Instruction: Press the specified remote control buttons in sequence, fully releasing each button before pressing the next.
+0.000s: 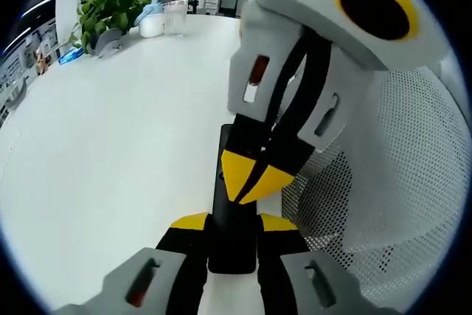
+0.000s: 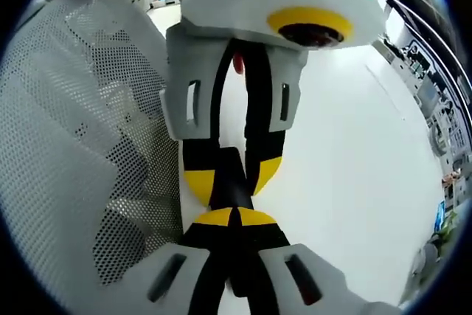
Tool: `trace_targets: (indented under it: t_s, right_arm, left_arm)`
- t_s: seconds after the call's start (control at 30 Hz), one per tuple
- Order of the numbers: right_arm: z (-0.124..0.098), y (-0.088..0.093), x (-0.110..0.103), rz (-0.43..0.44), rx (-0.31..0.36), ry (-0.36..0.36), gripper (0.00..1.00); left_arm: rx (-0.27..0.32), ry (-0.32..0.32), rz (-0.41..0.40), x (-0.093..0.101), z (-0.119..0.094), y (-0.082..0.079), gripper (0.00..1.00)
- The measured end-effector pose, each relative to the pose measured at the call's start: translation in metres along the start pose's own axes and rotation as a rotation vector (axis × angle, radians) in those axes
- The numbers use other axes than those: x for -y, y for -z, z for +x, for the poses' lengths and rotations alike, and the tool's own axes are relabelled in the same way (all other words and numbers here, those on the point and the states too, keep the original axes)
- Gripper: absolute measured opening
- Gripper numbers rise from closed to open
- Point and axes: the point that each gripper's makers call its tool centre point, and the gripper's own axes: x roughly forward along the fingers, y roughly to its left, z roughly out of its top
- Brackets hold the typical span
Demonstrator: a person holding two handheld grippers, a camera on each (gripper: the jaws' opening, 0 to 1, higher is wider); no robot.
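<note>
In the left gripper view, the left gripper (image 1: 233, 228) comes up from the bottom with its two yellow-tipped black jaws apart, one on each side of a long, flat black remote control (image 1: 234, 212). The jaws sit tight against the sides of the remote, so the gripper is clamped on it near its close end. The long way of the remote runs straight away from this gripper, out over the white tabletop (image 1: 125, 138).

The right gripper (image 1: 254, 178) comes in from the top right of that view. Its yellow tips are pressed together into one point, and that point is on top of the remote, about halfway along it.

In the right gripper view, the right gripper (image 2: 233, 217) has its jaws together at the bottom. The left gripper (image 2: 231, 176) faces it from above, with the remote (image 2: 230, 182) held between its yellow tips. The remote's long way runs up and down in this view.

A white mesh chair back (image 1: 398, 182) stands just beside the grippers. Far off on the tabletop are a green leafy plant (image 1: 110, 7), a white round pot (image 1: 151, 26) and a clear plastic cup (image 1: 175, 16).
</note>
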Motion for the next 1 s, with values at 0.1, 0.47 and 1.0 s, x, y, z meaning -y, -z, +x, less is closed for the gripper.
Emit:
trace_targets:
  t_s: [0.1, 0.47, 1.0]
  right_arm:
    - [0.0002, 0.0001, 0.0004, 0.008, 0.003, -0.003, 0.00]
    - [0.0014, 0.0005, -0.0004, -0.036, -0.028, 0.000, 0.00]
    - [-0.0014, 0.0050, 0.0082, 0.152, 0.024, -0.007, 0.00]
  left_arm:
    - [0.002, 0.000, 0.000, 0.0000, 0.0000, 0.0003, 0.19]
    - [0.006, -0.006, 0.007, 0.0001, 0.0001, 0.0003, 0.19]
    - [0.003, -0.015, 0.022, 0.0006, 0.0001, 0.0009, 0.19]
